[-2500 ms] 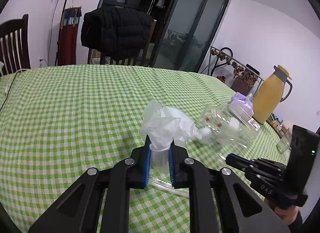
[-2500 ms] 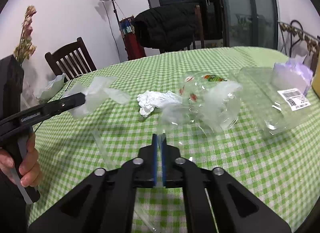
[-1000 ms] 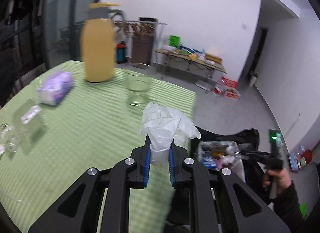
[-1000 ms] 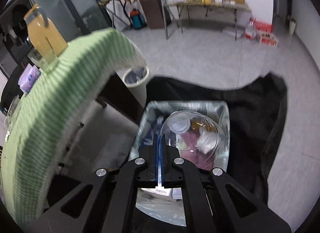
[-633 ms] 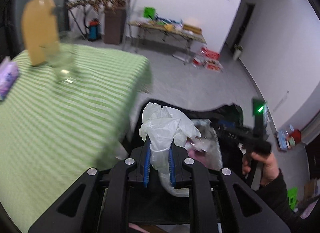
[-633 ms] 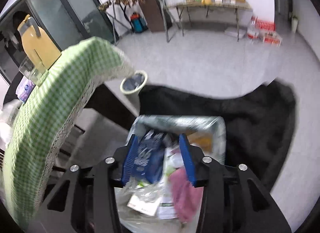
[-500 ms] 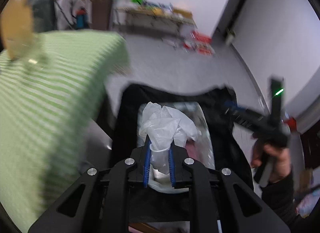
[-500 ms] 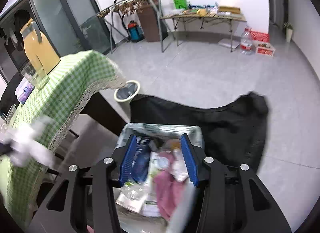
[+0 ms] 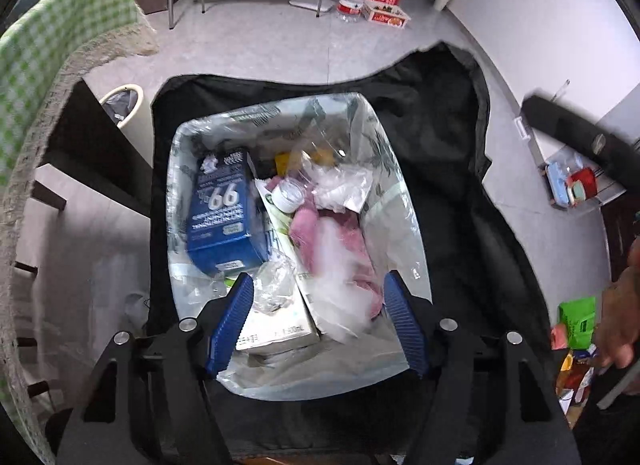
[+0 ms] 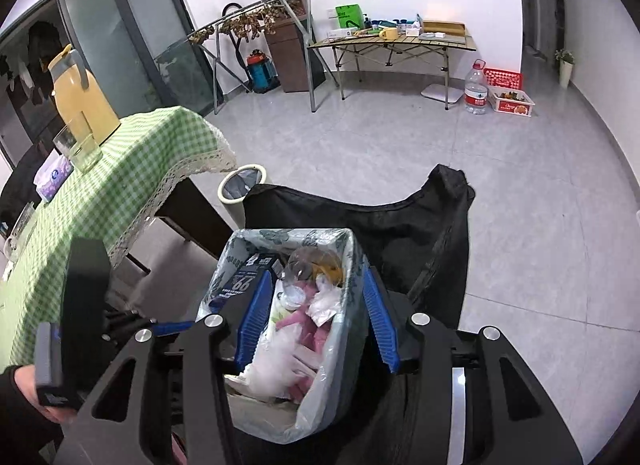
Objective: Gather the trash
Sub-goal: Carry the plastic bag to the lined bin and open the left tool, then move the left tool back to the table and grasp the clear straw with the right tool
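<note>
Grey floor tiles run under everything, with the green checked tablecloth [image 10: 100, 181] hanging at about nine o'clock in the right wrist view; on it stand a yellow jug [image 10: 82, 99], a glass [image 10: 78, 147] and a purple tissue pack [image 10: 52, 177]. Whether more rubbish lies on that table cannot be told from these views, so I judge this one drop as done and the wider collecting as possibly unfinished.

Moving right, the lined bin [image 9: 404, 201] sits at the centre of the left wrist view against a black bag [image 9: 460, 113]. It is already well filled: a blue carton [image 9: 222, 213] at ten o'clock, a small white cap [image 9: 290, 195] near the middle, pink stuff [image 9: 316, 233] beside it. The white plastic glove [image 9: 334, 277] shows as a blur at about five o'clock inside the bin, lying on or falling onto the heap, clear of both pads.

The left gripper [image 9: 318, 319] hangs straight over the bin; its jaws have just been opening, stand wide and hold nothing. Further right, the right gripper [image 10: 316, 319] points at the same bin, its jaws about half spread and empty.
</note>
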Demonstrator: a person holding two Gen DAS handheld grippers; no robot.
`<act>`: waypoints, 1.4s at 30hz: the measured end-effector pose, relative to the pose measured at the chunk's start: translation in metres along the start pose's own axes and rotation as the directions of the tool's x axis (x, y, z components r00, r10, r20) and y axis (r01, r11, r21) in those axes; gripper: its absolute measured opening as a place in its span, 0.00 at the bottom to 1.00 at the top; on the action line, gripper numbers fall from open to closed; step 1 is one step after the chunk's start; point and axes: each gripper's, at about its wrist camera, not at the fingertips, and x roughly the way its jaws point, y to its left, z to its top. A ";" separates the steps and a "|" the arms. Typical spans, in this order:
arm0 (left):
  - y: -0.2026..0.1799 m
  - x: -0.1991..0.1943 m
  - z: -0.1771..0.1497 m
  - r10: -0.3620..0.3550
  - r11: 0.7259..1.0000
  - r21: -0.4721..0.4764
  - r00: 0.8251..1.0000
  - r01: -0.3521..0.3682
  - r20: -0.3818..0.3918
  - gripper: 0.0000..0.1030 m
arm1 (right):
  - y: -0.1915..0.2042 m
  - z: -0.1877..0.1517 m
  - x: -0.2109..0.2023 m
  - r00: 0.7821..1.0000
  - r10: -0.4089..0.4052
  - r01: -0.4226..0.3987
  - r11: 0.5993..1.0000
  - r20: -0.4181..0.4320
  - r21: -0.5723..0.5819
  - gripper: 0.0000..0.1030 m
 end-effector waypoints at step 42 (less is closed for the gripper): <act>0.369 -0.415 -0.307 0.722 0.529 -0.806 0.640 -0.266 0.263 0.88 | 0.432 0.019 -0.017 0.913 0.409 -0.344 0.756 -0.009 -0.556 0.55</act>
